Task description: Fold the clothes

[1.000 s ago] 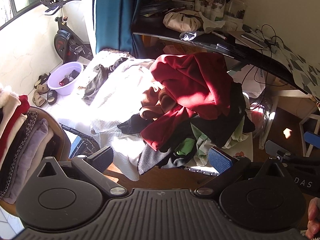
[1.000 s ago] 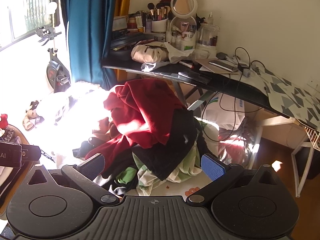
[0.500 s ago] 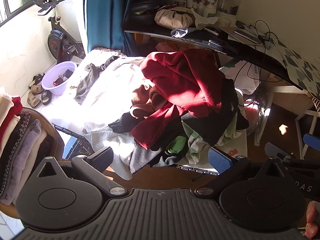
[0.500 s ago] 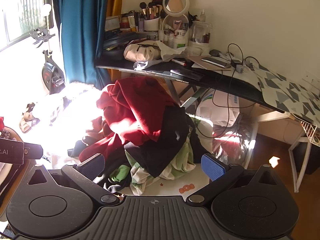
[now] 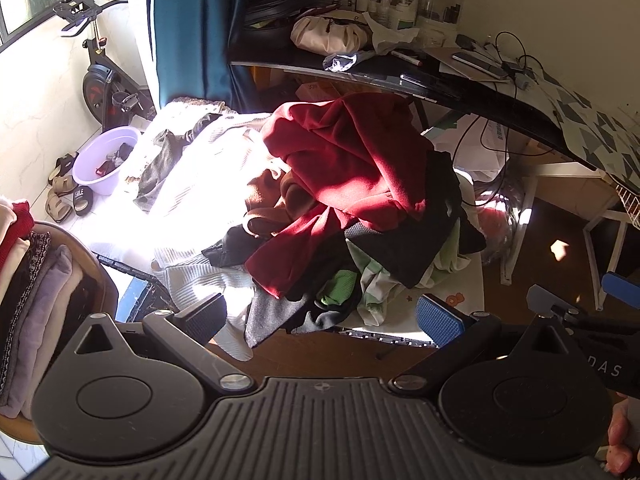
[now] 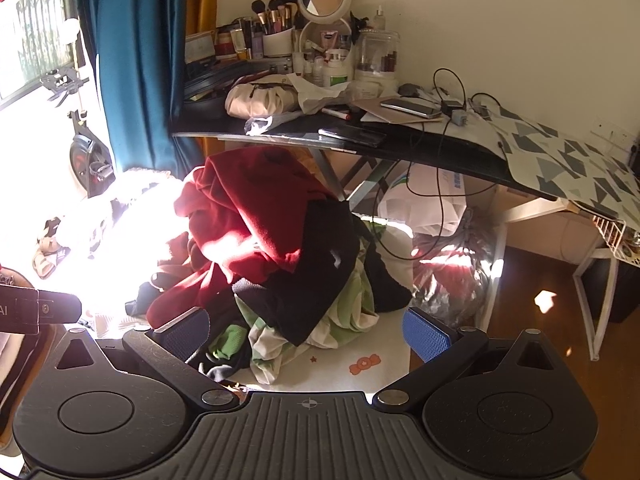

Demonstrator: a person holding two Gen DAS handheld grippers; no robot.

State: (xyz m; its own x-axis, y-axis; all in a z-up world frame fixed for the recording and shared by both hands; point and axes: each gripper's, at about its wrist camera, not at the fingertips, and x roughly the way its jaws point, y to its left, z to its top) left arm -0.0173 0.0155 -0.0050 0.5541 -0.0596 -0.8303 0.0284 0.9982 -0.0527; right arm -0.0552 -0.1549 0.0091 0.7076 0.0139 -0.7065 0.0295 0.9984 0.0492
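A heap of unfolded clothes lies ahead: a dark red garment [image 5: 352,164] on top, a black one [image 5: 416,236] beneath, green pieces [image 5: 340,292] below, and a white ribbed garment [image 5: 200,184] in bright sun at the left. The heap also shows in the right wrist view, red garment [image 6: 248,216] over black garment [image 6: 316,280]. My left gripper [image 5: 320,316] is open and empty, short of the heap's near edge. My right gripper [image 6: 306,330] is open and empty, just above the heap's near edge. A stack of folded clothes [image 5: 28,288] stands at the left.
A black desk [image 6: 400,140] cluttered with cosmetics, a mirror and cables overhangs the heap at the back. A blue curtain [image 5: 192,32], an exercise bike [image 5: 100,80], a lilac basin [image 5: 104,160] and sandals stand at the left. White desk legs [image 6: 592,288] stand on brown floor at the right.
Both views have drifted slightly, the heap shifting a little lower and left in frame. Both grippers stay open and empty; the clothes have not moved.
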